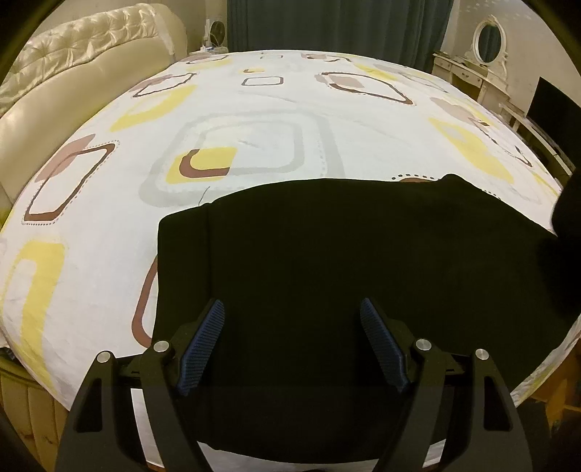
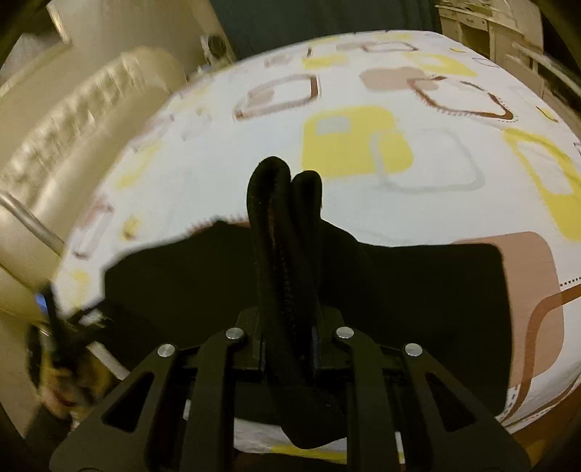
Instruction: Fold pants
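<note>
Nearest, left tongs (image 1: 292,323) spread wide with 2 blue ribbed pads (image 1: 201,343) apart, gripping nothing, poised over the near edge of the black pants (image 1: 326,254). Pants spread flat on the near right part of the bed (image 1: 109,218), reaching the near edge. In the right wrist view, right tongs (image 2: 288,337) clamped tight on a bunched fold of the pants (image 2: 283,218), thick hemmed edges rising upright between the 2 fingers, the remaining cloth lying flat beneath. At the near left of that view, blurred, the left tongs (image 2: 54,326). Further out, white sheet printed with yellow, brown and grey rounded squares, covering the whole bed. Far left, a cream tufted headboard (image 1: 72,47). Beyond the far edge, dark teal curtains (image 1: 326,21). Far right, a white dressing table (image 1: 468,72) with an oval mirror (image 1: 488,40), and a dark screen (image 1: 552,105) nearer on that side.
</note>
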The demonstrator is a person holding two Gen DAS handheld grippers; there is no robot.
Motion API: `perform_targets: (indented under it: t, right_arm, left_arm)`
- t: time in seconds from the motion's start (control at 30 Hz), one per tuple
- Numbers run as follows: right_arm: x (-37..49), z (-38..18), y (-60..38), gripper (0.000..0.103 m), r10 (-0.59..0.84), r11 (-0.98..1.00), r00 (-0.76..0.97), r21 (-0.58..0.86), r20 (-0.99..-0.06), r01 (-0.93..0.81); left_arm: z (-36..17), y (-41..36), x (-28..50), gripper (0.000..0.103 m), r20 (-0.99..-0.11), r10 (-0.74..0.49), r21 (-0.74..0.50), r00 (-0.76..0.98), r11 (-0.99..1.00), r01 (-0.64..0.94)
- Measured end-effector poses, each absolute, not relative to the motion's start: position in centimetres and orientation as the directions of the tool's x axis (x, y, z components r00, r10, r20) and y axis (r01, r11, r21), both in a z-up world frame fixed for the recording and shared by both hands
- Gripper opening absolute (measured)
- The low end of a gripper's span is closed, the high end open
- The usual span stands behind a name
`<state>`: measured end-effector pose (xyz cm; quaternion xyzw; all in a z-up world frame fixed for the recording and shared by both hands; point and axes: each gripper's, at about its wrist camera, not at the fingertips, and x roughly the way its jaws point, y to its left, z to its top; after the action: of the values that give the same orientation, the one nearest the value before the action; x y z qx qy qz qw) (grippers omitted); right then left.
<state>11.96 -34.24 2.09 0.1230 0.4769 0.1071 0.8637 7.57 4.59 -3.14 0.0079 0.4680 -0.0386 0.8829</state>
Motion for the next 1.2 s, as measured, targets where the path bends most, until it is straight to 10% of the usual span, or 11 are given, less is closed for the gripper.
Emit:
perform_targets:
  t: [0.4, 0.57, 1.03, 1.2]
  right_arm:
    - [12.9, -2.9, -27.8, 0.018, 0.245, 0.97, 0.45, 0.223, -0.859, -0.102]
    - [12.8, -3.5, -27.1, 0.033, 0.274, 0.961, 0.448, 0.258, -0.851, -0.098]
    - [12.1, -4.8, -26.5, 0.055, 0.554, 0.821, 0.418, 0.556, -0.72, -0.129]
    - [10.6, 0.0, -35.2, 0.056, 0.652, 0.699, 0.535, 0.699, -0.537, -0.15]
  left_arm:
    - [-3.5, 4.3, 7.5, 0.077, -0.831, -0.062, -0.019, 0.553, 0.996, 0.083]
    - [-3.4, 4.1, 7.5, 0.077, -0.83, -0.059, -0.014, 0.555, 0.996, 0.085]
    - [-3.4, 4.0, 7.4, 0.077, -0.828, -0.065, -0.024, 0.557, 0.996, 0.081]
    - [-3.5, 3.7, 7.3, 0.077, -0.823, -0.061, -0.008, 0.565, 0.995, 0.095]
